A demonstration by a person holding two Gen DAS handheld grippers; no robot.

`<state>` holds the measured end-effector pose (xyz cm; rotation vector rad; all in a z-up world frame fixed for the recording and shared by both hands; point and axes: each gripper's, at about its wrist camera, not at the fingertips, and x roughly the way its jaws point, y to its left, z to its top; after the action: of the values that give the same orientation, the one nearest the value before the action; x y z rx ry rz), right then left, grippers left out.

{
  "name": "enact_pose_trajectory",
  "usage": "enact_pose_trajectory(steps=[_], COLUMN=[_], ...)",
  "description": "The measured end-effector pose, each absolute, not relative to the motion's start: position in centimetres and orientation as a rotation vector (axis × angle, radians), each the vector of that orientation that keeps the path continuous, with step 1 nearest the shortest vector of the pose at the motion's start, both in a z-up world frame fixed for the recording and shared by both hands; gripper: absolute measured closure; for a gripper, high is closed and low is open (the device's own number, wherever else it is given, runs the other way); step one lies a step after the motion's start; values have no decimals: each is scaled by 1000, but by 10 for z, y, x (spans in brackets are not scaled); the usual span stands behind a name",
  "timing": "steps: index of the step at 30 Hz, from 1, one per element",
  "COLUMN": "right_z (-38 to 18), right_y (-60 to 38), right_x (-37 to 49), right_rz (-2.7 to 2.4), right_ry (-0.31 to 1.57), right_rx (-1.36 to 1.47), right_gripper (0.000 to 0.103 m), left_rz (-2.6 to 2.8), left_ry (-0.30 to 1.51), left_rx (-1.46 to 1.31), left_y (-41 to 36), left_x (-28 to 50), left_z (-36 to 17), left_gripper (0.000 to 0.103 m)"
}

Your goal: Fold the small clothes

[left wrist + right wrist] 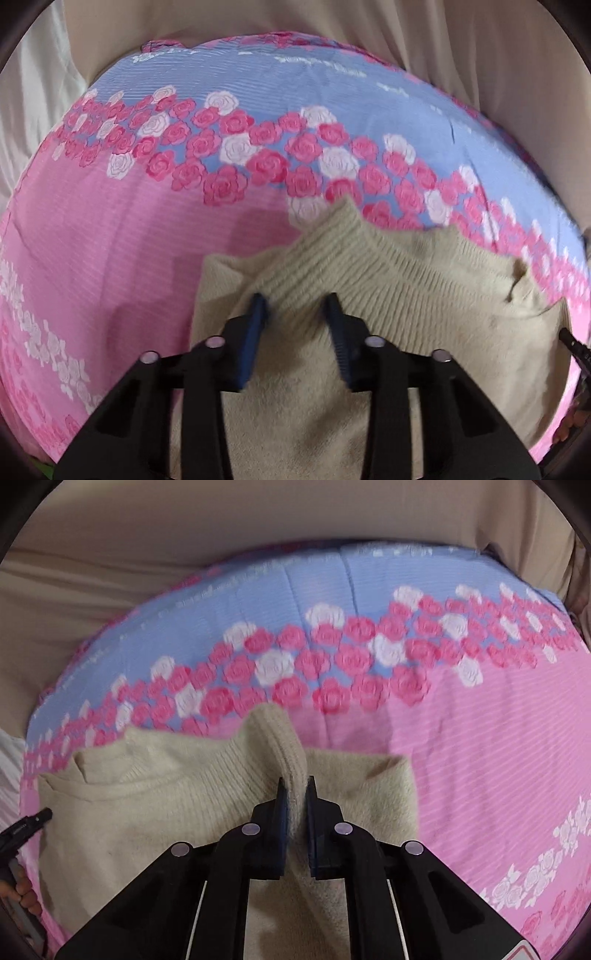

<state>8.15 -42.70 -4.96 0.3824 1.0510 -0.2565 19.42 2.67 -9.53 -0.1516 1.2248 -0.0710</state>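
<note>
We pinch sweater (pixel 155 812) rib in right gripper (pixel 294 794); left gripper (pixel 295 306) narrow, straddling rib (grip unclear, lower centre) — uneven pull could skew fold.

Fuzzy ribbed-knit sweater (pixel 388 295) on finely ribbed cotton sheet (pixel 110 240).

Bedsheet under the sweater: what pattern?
Bedsheet: pink and light blue fine stripes, with bands of pink and white roses. Clearest in the left wrist view.

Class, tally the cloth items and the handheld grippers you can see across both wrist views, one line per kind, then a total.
Beige knitted sweater: 1
Pink-and-blue rose-print bedsheet: 1
Black two-finger grippers, left and right: 2
Total: 4
</note>
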Motion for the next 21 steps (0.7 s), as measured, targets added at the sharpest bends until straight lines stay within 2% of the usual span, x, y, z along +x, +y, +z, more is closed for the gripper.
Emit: enact_pose_trajectory(steps=[1, 3, 5, 7, 9, 10, 11, 12, 13, 16, 18, 19, 20, 21], right_z=[-44, -37, -51, -87, -92, -86, -81, -77, -75, -77, -84, -86, -88, -85], right_y=[-429, -434, -436, -439, -441, -440, -439, -439, -438, -436, -437, -437, -436, -434], right_x=[82, 87, 99, 110, 106, 104, 102, 102, 103, 114, 124, 126, 128, 128], right_rz=[-258, -253, -267, -273, -284, -284, -276, -263, -244, -219, -213, -204, -193, -188], right_ry=[1030, 1001, 1045, 1174, 1155, 1149, 1138, 1127, 1121, 1129, 1134, 1128, 1134, 1139], right_rx=[385, 388, 355, 347, 370, 378, 387, 391, 390, 378, 389, 388, 388, 389], right_gripper=[96, 96, 96, 94, 91, 82, 80, 73, 63, 55, 55, 78, 93, 95], left_rz=[-65, -69, -49, -39, -31, -42, -57, -69, -70, -88, -86, -87, -102, -139], left_ry=[1218, 1198, 1183, 1204, 1244, 1241, 1232, 1217, 1197, 1192, 1237, 1255, 1262, 1259], left_rx=[-172, -199, -166, -145, -164, -188, -208, -221, -226, -202, -195, -198, -202, -213], left_y=[29, 31, 28, 23, 23, 25, 27, 30, 33, 32, 28, 25, 23, 21], left_x=[196, 201, 213, 224, 232, 230, 229, 227, 225, 228, 236, 237, 237, 238], left_z=[-92, -88, -87, -95, -99, -94, -89, -83, -78, -83, -100, -108, -112, -114], left_gripper=[81, 85, 85, 83, 83, 78, 71, 49, 30, 27, 27, 40, 52, 69])
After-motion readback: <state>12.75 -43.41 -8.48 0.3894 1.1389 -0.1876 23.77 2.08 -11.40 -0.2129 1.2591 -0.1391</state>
